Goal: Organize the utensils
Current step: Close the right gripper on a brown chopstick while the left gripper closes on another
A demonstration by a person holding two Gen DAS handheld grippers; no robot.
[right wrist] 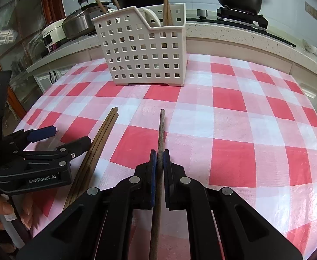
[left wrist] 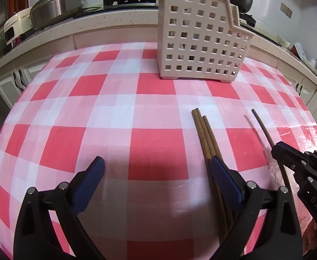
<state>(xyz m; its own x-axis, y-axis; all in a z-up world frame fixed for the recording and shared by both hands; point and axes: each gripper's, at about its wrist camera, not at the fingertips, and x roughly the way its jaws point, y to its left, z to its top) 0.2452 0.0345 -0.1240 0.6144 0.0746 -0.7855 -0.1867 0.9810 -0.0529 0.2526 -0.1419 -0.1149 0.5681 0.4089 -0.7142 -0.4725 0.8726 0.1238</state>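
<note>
A: What is laid out, taken from the largest thing down?

B: A surface (right wrist: 234,117) covered in red-and-white check is seen, and at its far side a white perforated utensil caddy (right wrist: 143,49) is stood upright. Chopsticks (right wrist: 166,6) and a white spoon (right wrist: 153,16) are already lodged in it. Nearer, a bundle of three brown chopsticks (left wrist: 204,136) is left lying flat on the surface.

A: And the grippers?

B: The right gripper (right wrist: 160,158) is clenched on a single chopstick (right wrist: 161,130), which is pointed forward toward the caddy; whether it is lifted clear of the surface cannot be told. The left gripper (left wrist: 158,169) is spread wide and nothing is held; its right finger is placed just beside the bundle, which may be touched by it.

A: Which step is judged to be in hand?

B: Carrying the single chopstick to the caddy, it would seem. For that, the stick would need to be raised, tipped upright and lowered into a compartment. The bundle is yet to be gathered.
</note>
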